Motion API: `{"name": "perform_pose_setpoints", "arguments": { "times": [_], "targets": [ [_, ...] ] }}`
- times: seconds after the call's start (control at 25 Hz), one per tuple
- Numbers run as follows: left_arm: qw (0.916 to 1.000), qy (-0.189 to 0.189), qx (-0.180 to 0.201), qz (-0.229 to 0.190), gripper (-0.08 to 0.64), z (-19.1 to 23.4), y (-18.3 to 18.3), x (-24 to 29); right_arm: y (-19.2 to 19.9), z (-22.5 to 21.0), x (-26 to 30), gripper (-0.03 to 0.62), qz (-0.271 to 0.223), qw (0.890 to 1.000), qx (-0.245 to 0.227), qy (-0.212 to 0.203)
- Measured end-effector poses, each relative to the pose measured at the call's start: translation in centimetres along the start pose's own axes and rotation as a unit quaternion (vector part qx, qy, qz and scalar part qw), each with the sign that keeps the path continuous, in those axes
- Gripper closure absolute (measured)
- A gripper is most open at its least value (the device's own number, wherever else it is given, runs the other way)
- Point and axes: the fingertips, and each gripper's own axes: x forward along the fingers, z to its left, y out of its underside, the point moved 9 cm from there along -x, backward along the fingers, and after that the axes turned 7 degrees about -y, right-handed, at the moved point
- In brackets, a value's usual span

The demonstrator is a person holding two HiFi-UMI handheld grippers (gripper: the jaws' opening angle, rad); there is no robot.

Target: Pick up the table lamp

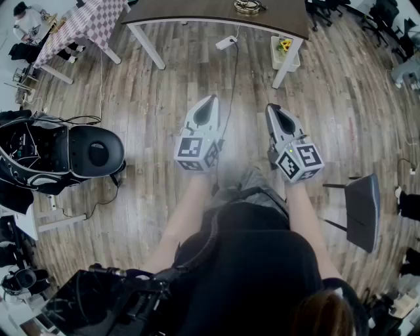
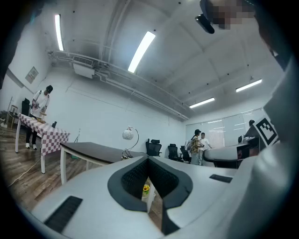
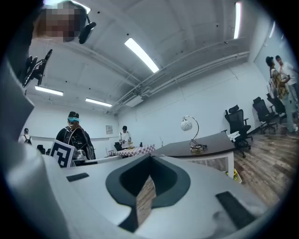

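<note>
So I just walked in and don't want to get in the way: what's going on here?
A person holds the left tongs and the right tongs out level over the wood floor, both shut with nothing in them. The table lamp stands untouched on the dark table some way ahead. Nothing has been picked up yet.

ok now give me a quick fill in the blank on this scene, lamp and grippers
1. The table lamp stands ___ the dark table.
2. The left gripper and right gripper are both ___, holding nothing.
3. The cloth on the far table has a ___ pattern.
4. The white bin under the dark table holds yellow ___.

Missing words: on; shut; checkered; flowers.
</note>
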Motion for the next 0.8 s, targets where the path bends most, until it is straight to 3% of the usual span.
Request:
{"name": "perform_pose_setpoints", "arguments": {
  "times": [0.32,0.8],
  "targets": [
    [1.0,-0.002,0.005,0.007,0.56,0.8,0.6,3.9,0.2,-3.4,2.5,0.595,-0.002,1.0,0.006,0.005],
    [0.9998,-0.013,0.006,0.014,0.56,1.1,0.9,15.3,-1.7,-13.1,8.9,0.594,0.006,1.0,0.011,-0.004]
  ]
}}
